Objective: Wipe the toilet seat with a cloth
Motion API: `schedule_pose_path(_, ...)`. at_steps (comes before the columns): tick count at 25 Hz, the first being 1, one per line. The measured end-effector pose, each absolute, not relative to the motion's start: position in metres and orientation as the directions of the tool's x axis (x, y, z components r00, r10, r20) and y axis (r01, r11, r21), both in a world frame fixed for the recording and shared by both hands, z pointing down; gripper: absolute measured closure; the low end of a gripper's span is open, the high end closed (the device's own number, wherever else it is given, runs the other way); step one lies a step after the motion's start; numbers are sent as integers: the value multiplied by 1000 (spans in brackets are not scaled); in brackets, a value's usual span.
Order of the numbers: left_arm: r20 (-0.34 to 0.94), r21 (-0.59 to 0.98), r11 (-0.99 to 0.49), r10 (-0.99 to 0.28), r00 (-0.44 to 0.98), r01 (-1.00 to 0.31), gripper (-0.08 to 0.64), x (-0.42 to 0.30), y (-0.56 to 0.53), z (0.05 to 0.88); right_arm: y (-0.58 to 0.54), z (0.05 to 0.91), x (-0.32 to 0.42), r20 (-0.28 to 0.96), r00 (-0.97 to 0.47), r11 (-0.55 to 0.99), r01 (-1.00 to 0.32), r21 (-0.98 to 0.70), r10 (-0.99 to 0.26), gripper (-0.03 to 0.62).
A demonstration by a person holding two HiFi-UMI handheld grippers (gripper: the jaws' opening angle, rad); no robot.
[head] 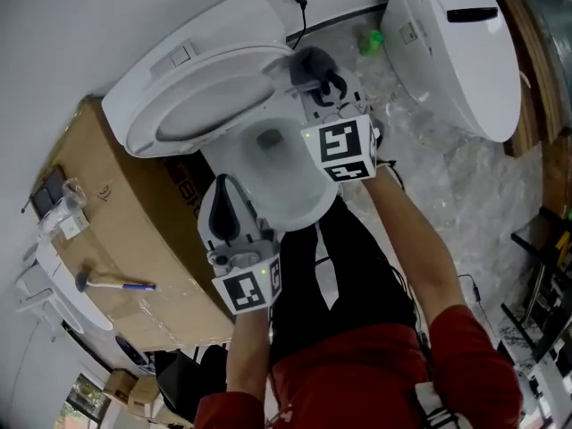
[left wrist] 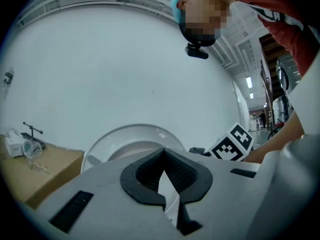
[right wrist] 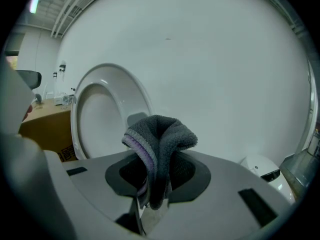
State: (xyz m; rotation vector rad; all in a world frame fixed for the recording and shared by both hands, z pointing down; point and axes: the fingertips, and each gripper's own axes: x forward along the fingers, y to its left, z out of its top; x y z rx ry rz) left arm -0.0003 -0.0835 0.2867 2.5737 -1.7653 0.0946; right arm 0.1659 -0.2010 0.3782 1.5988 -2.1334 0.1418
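**Seat wipe: approach phase, no contact seen**

Seat point(head: 143, 132) is tilted up against the tank, above the open bowl point(head: 304, 213). A grey cloth point(right wrist: 160, 134) is pinched in the jaws of the right hand-held gripper point(head: 322, 83), bunched over the tips, near the seat's right end. The left hand-held gripper point(head: 225, 195) is fully closed with nothing in it, at the bowl's front left.

Judged step: cloth being brought to the seat. Next, the cloth's face should be pressed flat on the ring and swept round it. The grip is to be kept tight so the cloth isn't dragged out.
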Motion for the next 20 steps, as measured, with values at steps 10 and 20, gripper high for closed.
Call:
schedule_pose_path(10,113,-18,-325,-940,321,-946,549,-16,-97,363,-192,463,164,453,-193,294,-942,164,-870,505)
schedule_pose_path(20,152,-16,-308,-941,302,-951,549,-25,-98,397,-188,496,160,485,-168,263,-955,135,-858,505)
